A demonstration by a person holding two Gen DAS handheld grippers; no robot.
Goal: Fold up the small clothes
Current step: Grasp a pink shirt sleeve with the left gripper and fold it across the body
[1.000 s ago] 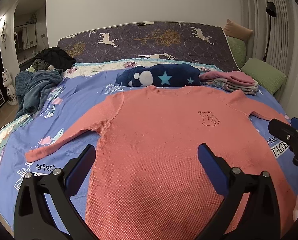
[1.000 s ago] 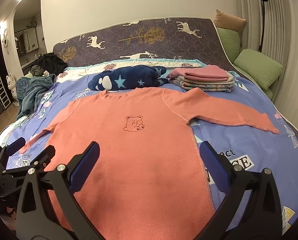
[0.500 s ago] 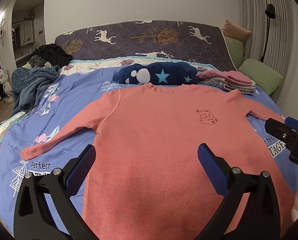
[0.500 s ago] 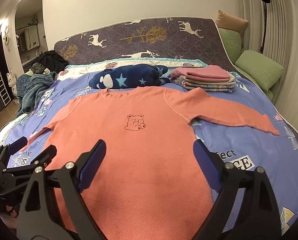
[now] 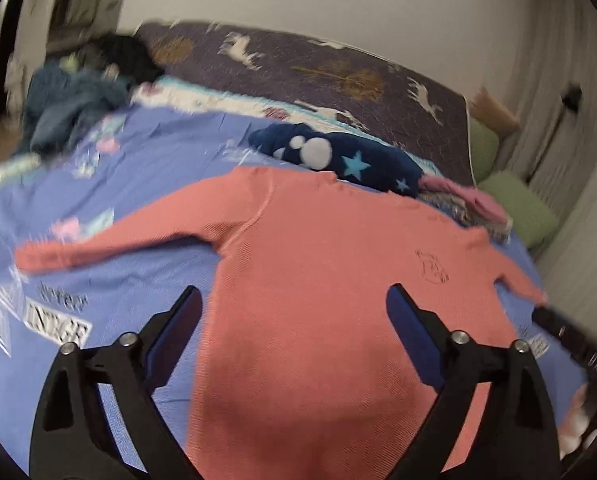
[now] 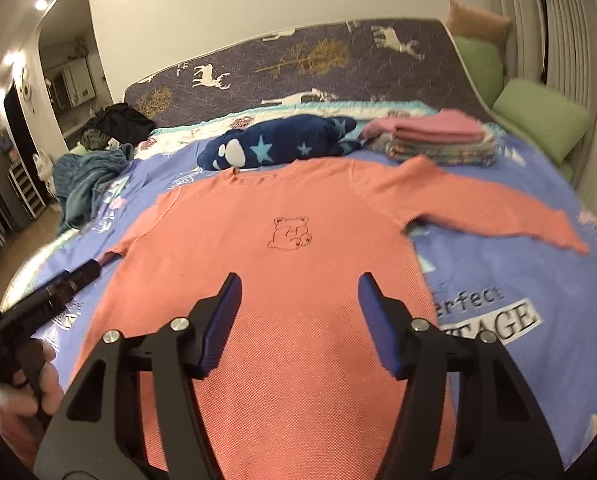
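A coral long-sleeved shirt (image 5: 322,280) with a small bear drawing lies flat, face up, on the blue bedspread (image 5: 130,184), both sleeves spread out. It also shows in the right wrist view (image 6: 298,248). My left gripper (image 5: 294,320) is open and empty, hovering above the shirt's lower left part. My right gripper (image 6: 298,308) is open and empty, above the shirt's lower middle, its jaws narrower than the left's. The left gripper (image 6: 58,284) shows at the left edge of the right wrist view, the right gripper (image 5: 566,328) at the right edge of the left wrist view.
A navy star-print garment (image 6: 282,144) lies just beyond the collar. A stack of folded clothes (image 6: 434,136) sits at the back right. A heap of blue and dark clothes (image 6: 94,160) lies at the back left. Green pillows (image 6: 538,120) line the right side.
The left view has swung and tilted, now blurred and aimed more toward the left sleeve. My right gripper's jaws have narrowed and it has moved closer to the shirt.
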